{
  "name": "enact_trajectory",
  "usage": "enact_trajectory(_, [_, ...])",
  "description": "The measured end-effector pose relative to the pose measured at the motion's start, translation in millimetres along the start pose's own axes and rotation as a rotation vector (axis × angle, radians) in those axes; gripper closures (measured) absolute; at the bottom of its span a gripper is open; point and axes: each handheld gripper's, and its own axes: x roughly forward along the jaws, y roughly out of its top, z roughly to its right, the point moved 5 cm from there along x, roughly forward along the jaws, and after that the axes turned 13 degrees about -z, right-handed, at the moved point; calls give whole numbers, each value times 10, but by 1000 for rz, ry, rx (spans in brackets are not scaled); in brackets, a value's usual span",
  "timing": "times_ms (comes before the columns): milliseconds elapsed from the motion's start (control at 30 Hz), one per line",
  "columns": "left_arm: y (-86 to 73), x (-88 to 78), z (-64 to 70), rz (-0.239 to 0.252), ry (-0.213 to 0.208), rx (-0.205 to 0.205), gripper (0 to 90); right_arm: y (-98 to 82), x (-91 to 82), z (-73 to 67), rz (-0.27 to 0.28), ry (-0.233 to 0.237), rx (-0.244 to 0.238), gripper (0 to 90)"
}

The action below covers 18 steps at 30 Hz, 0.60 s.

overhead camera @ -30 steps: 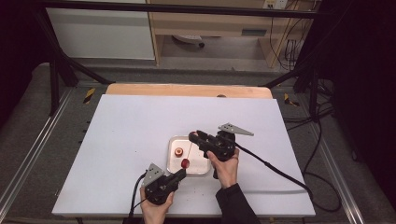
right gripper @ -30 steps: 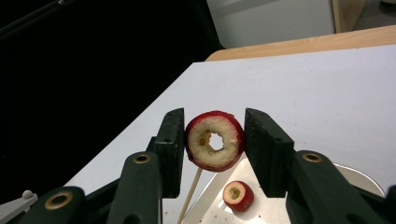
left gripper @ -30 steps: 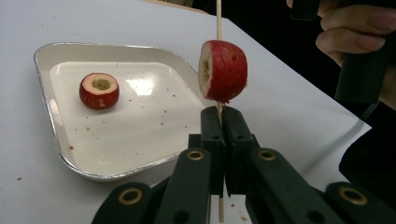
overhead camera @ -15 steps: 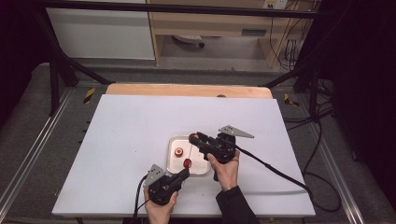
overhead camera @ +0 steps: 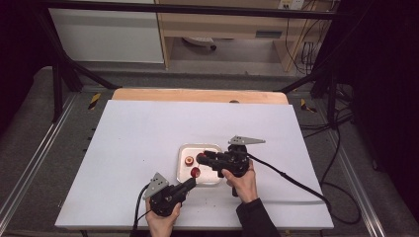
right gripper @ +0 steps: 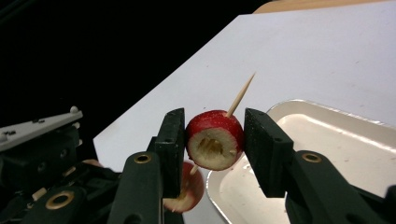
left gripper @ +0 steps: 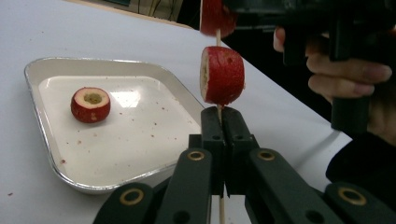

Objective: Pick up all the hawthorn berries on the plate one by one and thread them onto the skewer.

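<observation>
Above the near edge of the tray [left gripper: 35, 79], the left gripper [left gripper: 223, 112] is squeezed shut on a thin stick [right gripper: 240, 94]. The right gripper [right gripper: 212, 140], part open, hugs a red fruit piece [right gripper: 212, 140] on it, above another piece [left gripper: 223, 74]. Pushing crooked could snap the stick or split the fruit.

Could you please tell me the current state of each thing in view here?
Left gripper: shut on the skewer, held upright.
Right gripper: shut on the upper fruit piece, pierced by the skewer's tip.
Lower fruit piece: threaded on the skewer.
Loose fruit piece: lying in the tray.
</observation>
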Motion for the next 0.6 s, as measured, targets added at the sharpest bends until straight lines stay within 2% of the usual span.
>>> enact_trajectory(67, [33, 17, -8, -15, 17, -3, 889, -36, 46, -10, -10, 7, 10, 603])
enact_trajectory(167, [35, 41, -14, -21, 18, -4, 888, -56, 58, -14, 0, -18, 11, 602])
enact_trajectory(267, [34, 46, -14, -18, 29, 12, 887, -58, 58, -13, 9, -31, 0, 598])
enact_trajectory(367, [23, 26, -52, -25, 64, 31, 887, -41, 29, -11, 38, -66, -23, 480])
enact_trajectory(433, [12, 4, -91, -31, 85, 46, 887, -28, -5, -1, 30, -81, -25, 409])
enact_trajectory(500, [1, -19, -131, -37, 108, 64, 887, -17, -38, 22, 27, -120, -49, 324])
enact_trajectory(600, [-16, -53, -180, -53, 133, 79, 886, -27, -61, 63, -11, -163, -77, 196])
